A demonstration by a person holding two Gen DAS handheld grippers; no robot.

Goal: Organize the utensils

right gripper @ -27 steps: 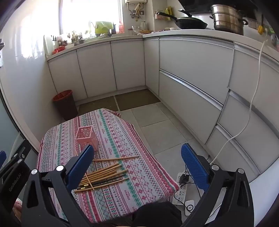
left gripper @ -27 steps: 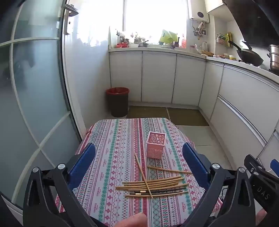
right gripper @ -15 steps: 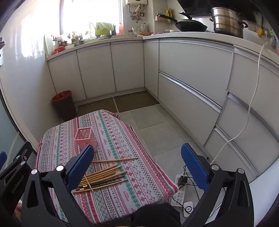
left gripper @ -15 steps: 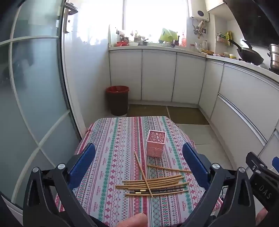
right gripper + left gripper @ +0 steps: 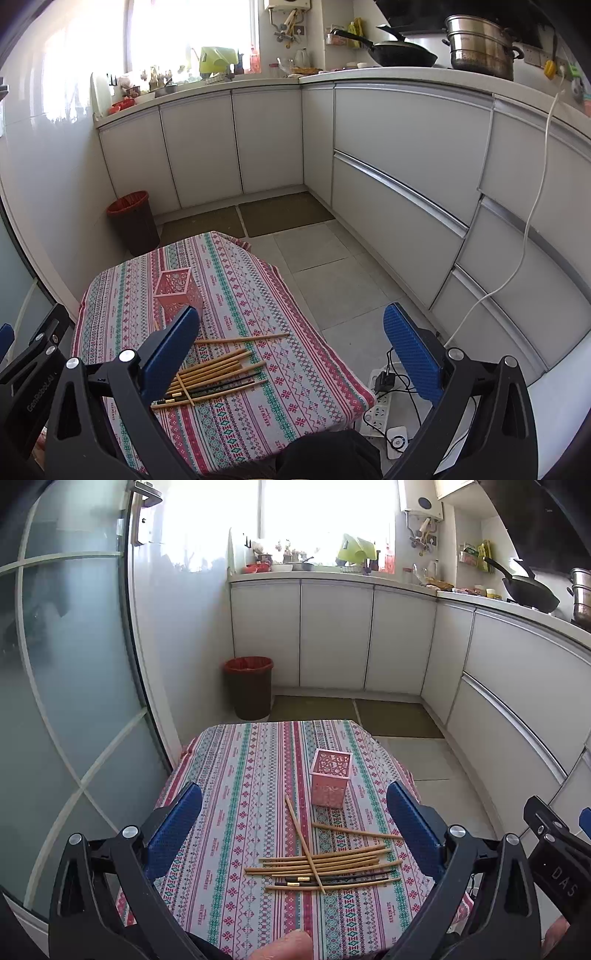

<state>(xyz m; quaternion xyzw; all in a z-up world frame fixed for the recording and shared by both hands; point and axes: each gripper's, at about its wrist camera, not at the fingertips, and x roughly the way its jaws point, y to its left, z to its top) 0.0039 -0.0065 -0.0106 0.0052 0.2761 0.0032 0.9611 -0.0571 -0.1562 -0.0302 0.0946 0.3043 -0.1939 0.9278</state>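
Observation:
Several wooden chopsticks [image 5: 325, 864] and a dark pair lie in a loose pile on the patterned tablecloth [image 5: 240, 775]; the pile also shows in the right wrist view [image 5: 214, 373]. A pink lattice holder [image 5: 330, 777] stands upright just beyond them; it also shows in the right wrist view [image 5: 177, 291]. My left gripper [image 5: 293, 823] is open and empty, held above the table's near side. My right gripper [image 5: 291, 347] is open and empty, out over the table's right edge and the floor.
A red-lined bin [image 5: 248, 686] stands on the floor beyond the table. White cabinets [image 5: 399, 177] run along the back and right. A power strip with cables [image 5: 384, 406] lies on the floor by the table's right edge. A frosted glass door [image 5: 74, 701] is at left.
Both views have shifted slightly, so the table sits a little lower and farther in frame. The chopsticks and holder have not moved. Both grippers stay open.

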